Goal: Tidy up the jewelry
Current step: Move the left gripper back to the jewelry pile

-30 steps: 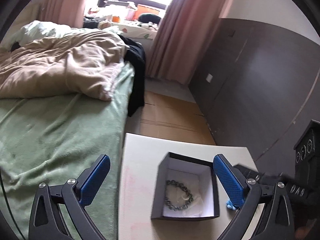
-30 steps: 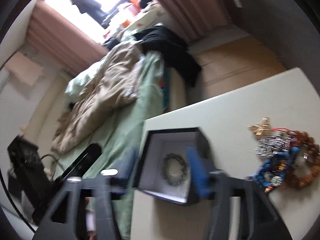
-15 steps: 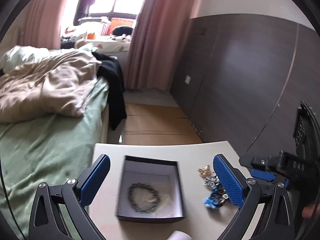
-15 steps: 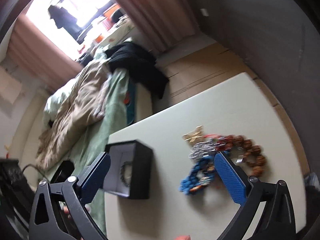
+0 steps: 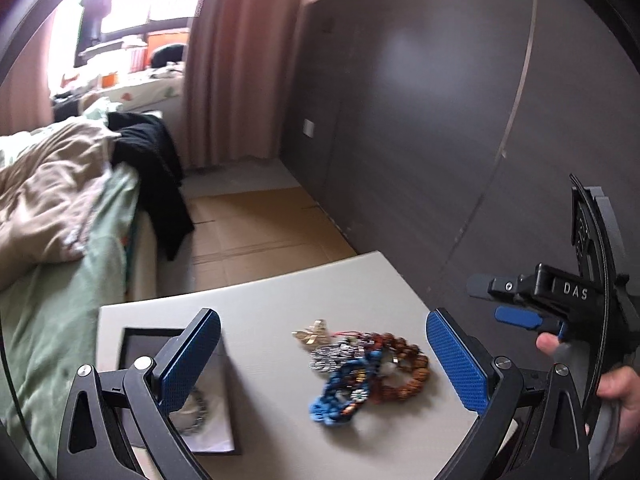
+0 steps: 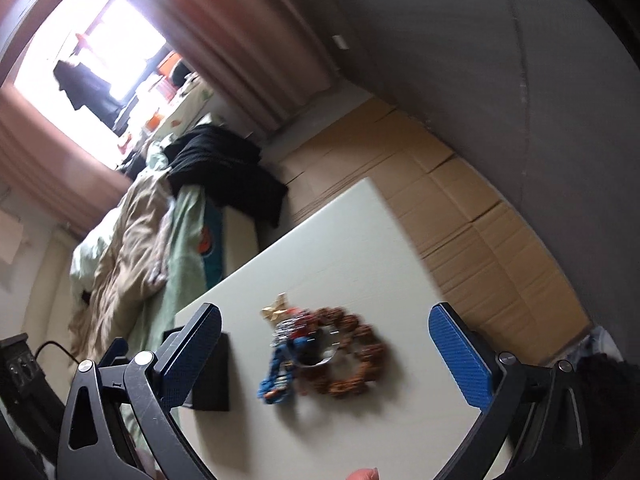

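Observation:
A tangled jewelry pile (image 5: 360,364) lies on the white table (image 5: 280,296): a brown bead bracelet (image 6: 352,360), a blue braided piece (image 6: 280,372), silver links and a gold charm. My left gripper (image 5: 324,360) is open above the table, with the pile between its blue pads and untouched. At the left stands an open black box (image 5: 216,436) with a white lining and a dark bead bracelet (image 5: 196,404) inside, partly hidden by my finger. My right gripper (image 6: 326,360) is open wide over the same pile. The black box (image 6: 212,376) sits behind its left finger.
A bed (image 5: 60,280) with a green sheet, a beige quilt and a black garment (image 5: 160,184) borders the table's left side. Flattened cardboard (image 5: 256,228) covers the floor beyond. A dark panelled wall (image 5: 440,120) runs along the right. A hand (image 5: 616,384) holds the other gripper's handle.
Both views have swung right, from the black box to the jewelry pile. The right gripper's jaws, narrower around the box a second ago, now stand wide apart.

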`<state>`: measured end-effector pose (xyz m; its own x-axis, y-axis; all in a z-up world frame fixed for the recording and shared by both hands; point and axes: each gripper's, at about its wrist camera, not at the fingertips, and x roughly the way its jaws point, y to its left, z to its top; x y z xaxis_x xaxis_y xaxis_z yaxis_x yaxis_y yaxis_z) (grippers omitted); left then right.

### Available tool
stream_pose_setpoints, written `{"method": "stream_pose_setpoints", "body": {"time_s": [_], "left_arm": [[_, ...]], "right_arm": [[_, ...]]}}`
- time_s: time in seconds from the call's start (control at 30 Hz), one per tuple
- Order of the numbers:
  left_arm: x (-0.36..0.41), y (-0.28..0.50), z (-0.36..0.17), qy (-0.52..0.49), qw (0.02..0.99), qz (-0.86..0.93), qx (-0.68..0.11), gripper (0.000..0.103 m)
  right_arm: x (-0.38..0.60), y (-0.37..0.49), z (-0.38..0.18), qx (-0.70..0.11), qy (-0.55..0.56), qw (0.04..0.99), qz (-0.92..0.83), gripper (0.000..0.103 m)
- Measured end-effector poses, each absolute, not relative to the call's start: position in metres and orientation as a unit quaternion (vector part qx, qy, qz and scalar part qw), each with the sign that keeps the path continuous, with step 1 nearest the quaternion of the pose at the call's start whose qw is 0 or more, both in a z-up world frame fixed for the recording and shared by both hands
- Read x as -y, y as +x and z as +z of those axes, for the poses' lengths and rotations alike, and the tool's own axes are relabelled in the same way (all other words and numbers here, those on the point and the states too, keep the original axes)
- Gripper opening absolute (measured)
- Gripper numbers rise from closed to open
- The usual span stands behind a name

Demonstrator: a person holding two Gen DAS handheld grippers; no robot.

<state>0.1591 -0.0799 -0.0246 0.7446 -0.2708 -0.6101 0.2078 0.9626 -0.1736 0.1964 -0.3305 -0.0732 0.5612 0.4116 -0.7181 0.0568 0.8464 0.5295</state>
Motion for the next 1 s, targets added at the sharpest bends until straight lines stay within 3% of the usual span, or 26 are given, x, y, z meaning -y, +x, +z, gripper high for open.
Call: {"method": "stream_pose_setpoints", "body": {"time_s": [0.17, 0.27, 0.33, 0.53, 0.6, 0.77, 0.9, 0.97, 1.0], "left_arm": [[0.104, 0.172, -0.034, -0.026, 0.922, -0.146, -0.358, 0.095], [0.115, 0.181, -0.046, -0.025, 0.910, -0.167, -0.378, 0.080], [0.120, 0.186, -0.056, -0.031, 0.901, -0.175, -0.396, 0.064], [0.128, 0.193, -0.088, -0.042, 0.878, -0.193, -0.436, 0.036], [0.130, 0.195, -0.098, -0.045, 0.870, -0.197, -0.450, 0.031], [0.134, 0.197, -0.110, -0.039, 0.865, -0.190, -0.462, 0.030], [0.151, 0.190, -0.107, 0.039, 0.883, -0.171, -0.435, 0.030], [0.160, 0.190, -0.111, 0.066, 0.880, -0.167, -0.440, 0.035], [0.160, 0.192, -0.113, 0.067, 0.878, -0.167, -0.444, 0.043]], "right_arm": [[0.366, 0.193, -0.078, -0.451, 0.280, 0.843, 0.089, 0.103], [0.378, 0.194, -0.083, -0.454, 0.291, 0.838, 0.080, 0.103], [0.385, 0.195, -0.087, -0.456, 0.302, 0.833, 0.080, 0.103], [0.394, 0.197, -0.096, -0.464, 0.315, 0.825, 0.074, 0.103], [0.396, 0.197, -0.097, -0.462, 0.320, 0.824, 0.075, 0.103], [0.395, 0.201, -0.100, -0.467, 0.325, 0.819, 0.077, 0.103], [0.392, 0.202, -0.102, -0.469, 0.330, 0.815, 0.084, 0.103], [0.392, 0.201, -0.102, -0.470, 0.331, 0.814, 0.084, 0.103], [0.393, 0.202, -0.103, -0.470, 0.333, 0.813, 0.083, 0.103]]}}
